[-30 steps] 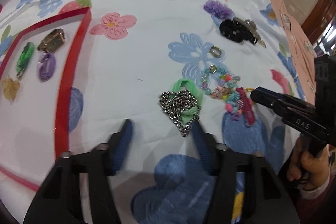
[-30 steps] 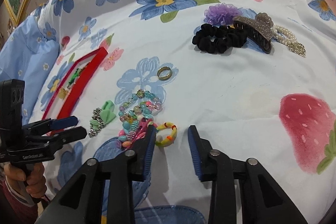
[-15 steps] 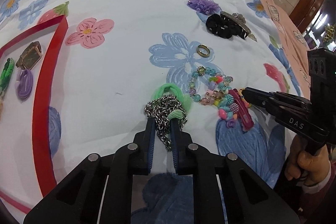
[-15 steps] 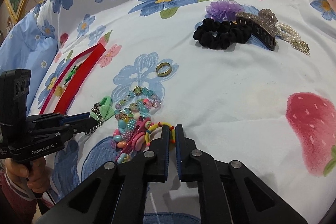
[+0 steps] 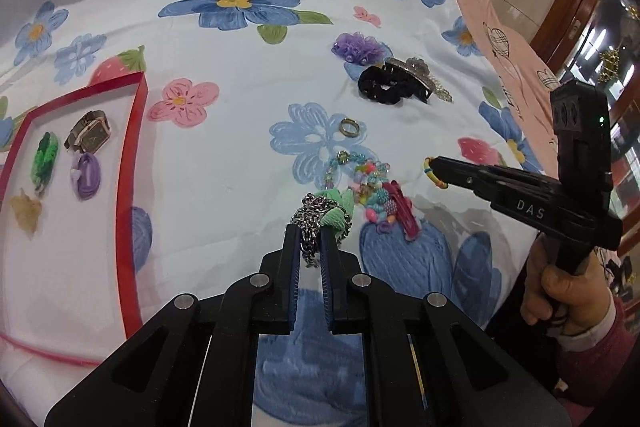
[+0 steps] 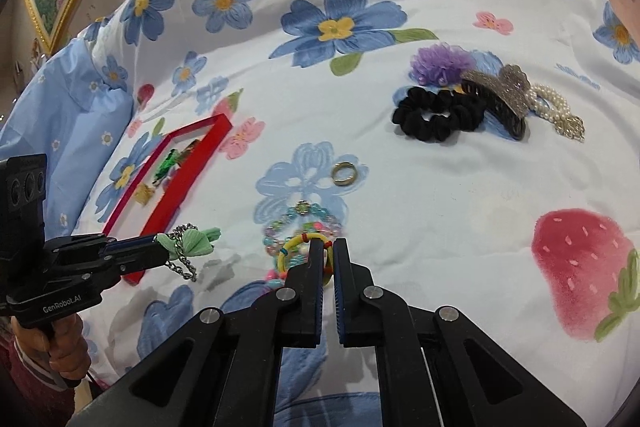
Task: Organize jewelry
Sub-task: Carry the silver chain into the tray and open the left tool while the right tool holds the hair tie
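while both hand-held tools hang over the white bedsheet [image 6: 460, 195] printed with blue flowers and strawberries, each has something pinched. the left gripper [image 5: 310, 239] is clamped on a silver metal chain with a mint-green fabric bow [image 5: 320, 213], lifted just clear of the cloth in the right wrist view. the right gripper [image 6: 325, 247] is closed on a yellow elastic ring with coloured bands [image 6: 298, 247], also raised. below them a heap of pastel beaded bracelets [image 5: 360, 183] lies beside a pink hair clip [image 5: 404, 209]. a gold ring [image 6: 345, 174] sits alone nearby. farther off, a black scrunchie [image 6: 434, 113], a purple fabric flower [image 6: 440, 61], a glittery claw clip [image 6: 500, 95] and a pearl bracelet [image 6: 554, 105] cluster together. the red-rimmed tray [image 5: 130, 167] holds a square-faced watch [image 5: 90, 137], a green piece [image 5: 45, 159], a lilac oval piece [image 5: 86, 175] and a pale amber leaf-shaped piece [image 5: 26, 213].
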Tool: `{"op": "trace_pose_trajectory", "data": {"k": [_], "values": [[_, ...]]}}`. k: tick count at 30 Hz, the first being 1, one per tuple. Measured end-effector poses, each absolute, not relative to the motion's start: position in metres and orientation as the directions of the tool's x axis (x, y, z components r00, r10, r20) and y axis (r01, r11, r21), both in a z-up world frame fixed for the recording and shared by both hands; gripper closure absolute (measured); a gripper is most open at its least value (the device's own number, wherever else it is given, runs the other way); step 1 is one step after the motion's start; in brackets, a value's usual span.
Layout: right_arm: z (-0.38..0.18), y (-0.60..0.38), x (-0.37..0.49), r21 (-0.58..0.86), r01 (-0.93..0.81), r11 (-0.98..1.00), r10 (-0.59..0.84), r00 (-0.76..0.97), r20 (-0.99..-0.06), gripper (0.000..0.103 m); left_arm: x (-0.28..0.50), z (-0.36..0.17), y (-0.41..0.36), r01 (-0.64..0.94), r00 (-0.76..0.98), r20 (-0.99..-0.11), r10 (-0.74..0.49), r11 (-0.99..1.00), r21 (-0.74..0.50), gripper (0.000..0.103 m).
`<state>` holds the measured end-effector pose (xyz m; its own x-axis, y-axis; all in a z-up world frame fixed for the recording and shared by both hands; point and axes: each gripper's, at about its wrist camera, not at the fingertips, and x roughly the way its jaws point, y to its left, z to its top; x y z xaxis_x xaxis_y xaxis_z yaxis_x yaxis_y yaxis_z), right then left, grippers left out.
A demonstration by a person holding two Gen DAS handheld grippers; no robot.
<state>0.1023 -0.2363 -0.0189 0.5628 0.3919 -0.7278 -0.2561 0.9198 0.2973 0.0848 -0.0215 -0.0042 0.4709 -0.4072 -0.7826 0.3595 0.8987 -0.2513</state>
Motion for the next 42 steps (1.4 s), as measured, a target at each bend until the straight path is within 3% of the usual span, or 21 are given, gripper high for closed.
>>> {"op": "trace_pose_trajectory", "data": {"k": [6, 7, 9, 11, 16, 23, 25, 27, 30, 42], "values": [[-0.018, -0.230, 0.095, 0.299, -0.272, 0.915, 0.403, 0.558, -0.725, 0.099, 0.077, -0.028, -0.022, 0.334, 0.420, -0.826, -0.376, 0.910, -0.245, 0.093], [-0.018, -0.230, 0.093, 0.296, -0.272, 0.915, 0.401, 0.560, -0.725, 0.099, 0.077, -0.033, -0.021, 0.319, 0.399, -0.840, -0.367, 0.915, -0.248, 0.089], [-0.017, -0.231, 0.091, 0.299, -0.273, 0.915, 0.403, 0.560, -0.723, 0.099, 0.074, -0.036, -0.018, 0.306, 0.388, -0.848, -0.362, 0.918, -0.252, 0.069], [-0.015, -0.233, 0.089, 0.299, -0.269, 0.916, 0.401, 0.566, -0.720, 0.099, 0.069, -0.032, -0.014, 0.300, 0.406, -0.840, -0.359, 0.921, -0.249, 0.062], [-0.014, -0.237, 0.086, 0.306, -0.264, 0.915, 0.404, 0.572, -0.714, 0.099, 0.073, -0.019, -0.008, 0.286, 0.443, -0.816, -0.372, 0.921, -0.265, 0.062], [-0.017, -0.238, 0.086, 0.316, -0.262, 0.912, 0.410, 0.564, -0.717, 0.099, 0.096, -0.041, -0.023, 0.305, 0.374, -0.842, -0.389, 0.909, -0.284, 0.072], [-0.017, -0.238, 0.086, 0.316, -0.260, 0.912, 0.409, 0.566, -0.716, 0.099, 0.094, -0.046, -0.026, 0.308, 0.371, -0.845, -0.385, 0.909, -0.279, 0.087], [-0.016, -0.240, 0.086, 0.317, -0.258, 0.912, 0.409, 0.569, -0.713, 0.099, 0.092, -0.043, -0.027, 0.308, 0.388, -0.841, -0.377, 0.913, -0.268, 0.094], [-0.014, -0.241, 0.085, 0.323, -0.260, 0.910, 0.414, 0.573, -0.707, 0.099, 0.084, -0.026, -0.027, 0.316, 0.445, -0.823, -0.353, 0.922, -0.224, 0.098], [0.005, -0.217, 0.081, 0.327, -0.321, 0.889, 0.457, 0.575, -0.678, 0.099, 0.064, 0.038, 0.001, 0.312, 0.574, -0.726, -0.380, 0.921, -0.235, 0.099]]}}
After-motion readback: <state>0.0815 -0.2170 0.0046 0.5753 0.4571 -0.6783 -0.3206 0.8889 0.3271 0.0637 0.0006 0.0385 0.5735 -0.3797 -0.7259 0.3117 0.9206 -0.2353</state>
